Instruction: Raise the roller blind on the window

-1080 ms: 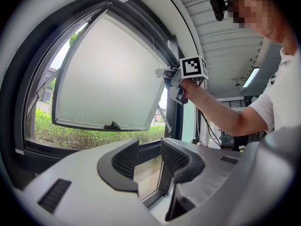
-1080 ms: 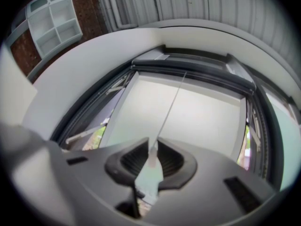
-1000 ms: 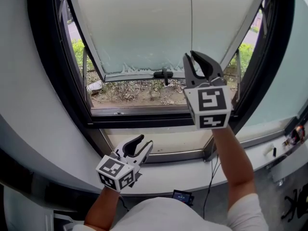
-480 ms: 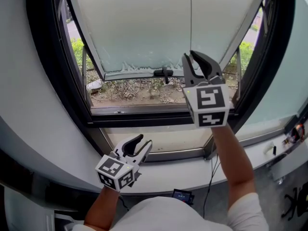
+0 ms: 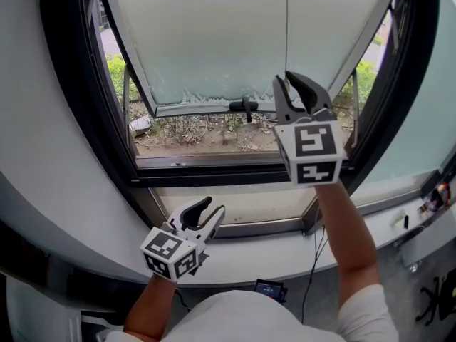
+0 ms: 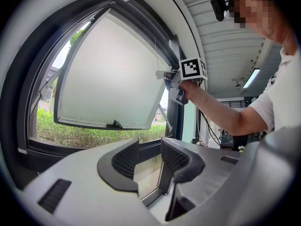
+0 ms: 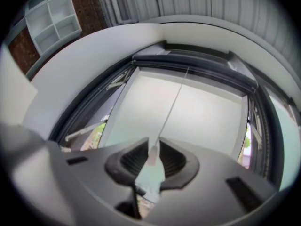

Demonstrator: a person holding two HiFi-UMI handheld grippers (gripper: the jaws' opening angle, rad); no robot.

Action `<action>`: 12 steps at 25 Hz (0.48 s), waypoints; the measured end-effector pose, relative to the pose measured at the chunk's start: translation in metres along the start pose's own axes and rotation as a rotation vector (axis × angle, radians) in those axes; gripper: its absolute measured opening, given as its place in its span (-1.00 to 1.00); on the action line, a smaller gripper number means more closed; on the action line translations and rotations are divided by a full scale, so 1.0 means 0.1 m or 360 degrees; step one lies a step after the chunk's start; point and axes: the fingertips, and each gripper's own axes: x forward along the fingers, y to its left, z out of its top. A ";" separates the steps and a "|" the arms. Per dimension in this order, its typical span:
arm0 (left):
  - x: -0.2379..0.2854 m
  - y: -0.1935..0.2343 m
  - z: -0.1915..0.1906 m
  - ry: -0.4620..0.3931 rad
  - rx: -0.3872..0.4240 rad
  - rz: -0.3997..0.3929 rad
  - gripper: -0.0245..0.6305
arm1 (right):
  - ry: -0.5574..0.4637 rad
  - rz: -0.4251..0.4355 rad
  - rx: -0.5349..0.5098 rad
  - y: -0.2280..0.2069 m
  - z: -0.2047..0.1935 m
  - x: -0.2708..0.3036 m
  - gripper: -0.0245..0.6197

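A thin pull cord (image 5: 286,27) hangs down in front of the pale panel (image 5: 214,41) of the tilted-out window. My right gripper (image 5: 291,84) is raised in front of the window, pointing slightly upward, and is shut on the cord's white end piece (image 7: 153,154). The cord (image 7: 171,107) runs taut from the jaws up to the top of the dark frame (image 7: 197,65). My left gripper (image 5: 211,209) is held low over the white sill (image 5: 285,251), open, with nothing between its pads (image 6: 126,159). The left gripper view shows the right gripper (image 6: 169,76) beside the frame.
A black handle (image 5: 244,107) sits on the sash's lower edge. Dark window frame (image 5: 214,177) surrounds the opening, with grass and soil outside. Cables (image 5: 313,262) and a small device (image 5: 269,289) lie below the sill. White wall curves round on the left (image 5: 43,120).
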 end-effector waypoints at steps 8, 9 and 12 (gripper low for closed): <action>-0.03 0.02 0.00 0.0004 0.0003 -0.0008 -0.42 | 0.0013 -0.0023 -0.0002 -0.02 0.00 0.00 -0.73; -0.03 0.03 0.00 0.0004 0.0005 -0.0006 -0.42 | 0.0014 -0.0028 -0.0003 -0.03 0.00 -0.01 -0.73; -0.06 0.06 0.04 -0.0006 0.0019 0.0004 -0.42 | 0.0016 -0.0044 -0.0007 -0.06 0.01 -0.03 -0.73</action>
